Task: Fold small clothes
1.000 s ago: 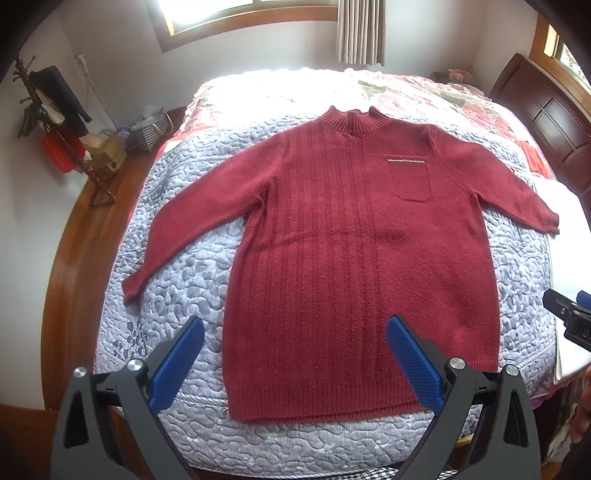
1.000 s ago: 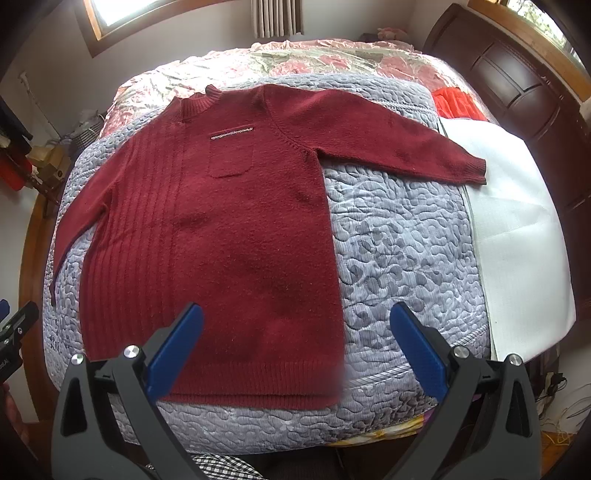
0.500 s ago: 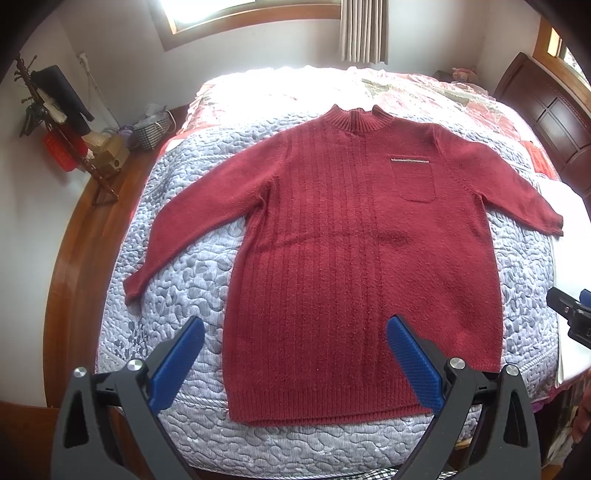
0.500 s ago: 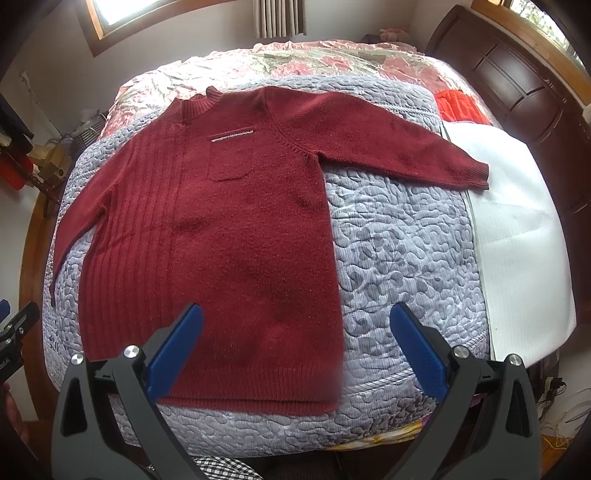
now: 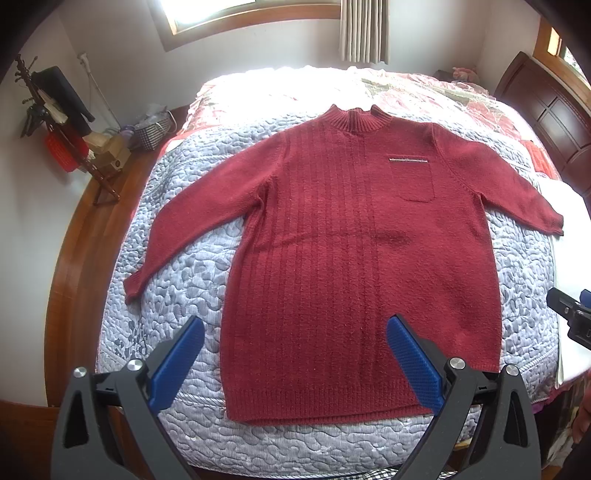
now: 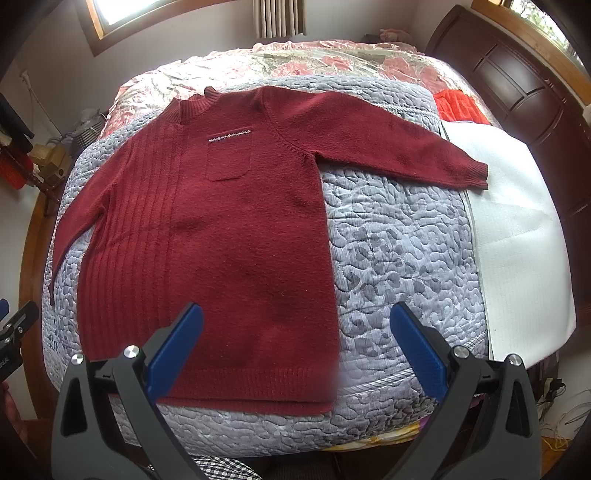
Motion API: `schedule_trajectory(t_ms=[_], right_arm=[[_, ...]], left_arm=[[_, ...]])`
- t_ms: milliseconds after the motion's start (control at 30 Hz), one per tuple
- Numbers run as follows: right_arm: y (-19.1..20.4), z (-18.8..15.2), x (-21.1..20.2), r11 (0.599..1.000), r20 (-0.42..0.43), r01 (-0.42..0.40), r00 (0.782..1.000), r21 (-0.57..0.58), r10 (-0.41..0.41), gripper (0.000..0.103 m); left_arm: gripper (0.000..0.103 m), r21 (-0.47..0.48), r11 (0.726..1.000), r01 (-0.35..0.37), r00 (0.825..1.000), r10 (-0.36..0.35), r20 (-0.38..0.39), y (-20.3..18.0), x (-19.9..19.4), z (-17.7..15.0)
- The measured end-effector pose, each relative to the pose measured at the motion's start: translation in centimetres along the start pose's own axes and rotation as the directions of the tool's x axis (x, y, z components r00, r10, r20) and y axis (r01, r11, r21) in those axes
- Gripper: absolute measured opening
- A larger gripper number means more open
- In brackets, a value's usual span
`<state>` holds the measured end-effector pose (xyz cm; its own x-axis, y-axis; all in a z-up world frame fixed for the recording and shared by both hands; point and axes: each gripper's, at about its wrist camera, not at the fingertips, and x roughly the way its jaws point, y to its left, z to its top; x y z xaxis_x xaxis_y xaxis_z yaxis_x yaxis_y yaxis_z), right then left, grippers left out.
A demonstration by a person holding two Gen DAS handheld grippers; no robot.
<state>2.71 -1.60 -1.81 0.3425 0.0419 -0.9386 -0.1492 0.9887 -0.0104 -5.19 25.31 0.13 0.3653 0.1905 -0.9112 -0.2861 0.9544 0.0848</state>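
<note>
- Left wrist view is showing the dark red knitted sweater (image 5: 351, 266) lying flat, sleeves spread, on the grey quilted bed cover (image 5: 177, 280).
- Left tongs (image 5: 295, 354) and right tongs (image 6: 295, 347) are hovering wide, empty, nearest the sweater's hem.
- Sweater is looking soft, floppy; hem corners or sleeve cuffs seem the best places to pinch.

Looks like a home bedroom from my feeds. Big bed (image 5: 122, 317) fills both views, grey-blue quilted bedspread (image 6: 399, 251) on top, floral pink cover (image 6: 295, 66) under it at the far end. Dark wood panelled headboard (image 6: 517, 85) on the right side. Wood-framed window (image 5: 251, 14) with a striped curtain (image 5: 364, 29) on the far wall. Left corner has a wooden coat stand (image 5: 55, 107) with dark clothes hung on it, boxes and a basket (image 5: 149, 131) on the wooden floor beside it. White walls, daylight.
</note>
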Motion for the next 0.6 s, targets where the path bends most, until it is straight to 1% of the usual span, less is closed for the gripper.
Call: schedule_trajectory(t_ms=[200, 400, 533, 600], right_arm=[[0.0, 0.0, 0.0, 1.000, -0.002, 0.001, 1.000, 0.000, -0.001, 0.100], [-1.4, 0.2, 0.7, 1.000, -0.006, -0.018, 1.000, 0.004, 0.018, 0.100], [-4.1, 1.4, 2.2, 0.997, -0.012, -0.066, 0.998, 0.036, 0.066, 0.100], [-6.1, 2.4, 3.2, 0.994, -0.012, -0.085, 0.996, 0.061, 0.086, 0.100]], left_arm=[[0.099, 0.005, 1.000, -0.006, 1.000, 0.006, 0.000, -0.8, -0.2, 0.0], [0.099, 0.008, 1.000, -0.016, 1.000, 0.016, -0.003, -1.7, 0.2, 0.2], [0.099, -0.002, 1.000, -0.023, 1.000, 0.023, -0.012, -3.2, 1.3, 1.1], [0.099, -0.002, 1.000, -0.016, 1.000, 0.016, -0.006, -4.8, 2.3, 2.2]])
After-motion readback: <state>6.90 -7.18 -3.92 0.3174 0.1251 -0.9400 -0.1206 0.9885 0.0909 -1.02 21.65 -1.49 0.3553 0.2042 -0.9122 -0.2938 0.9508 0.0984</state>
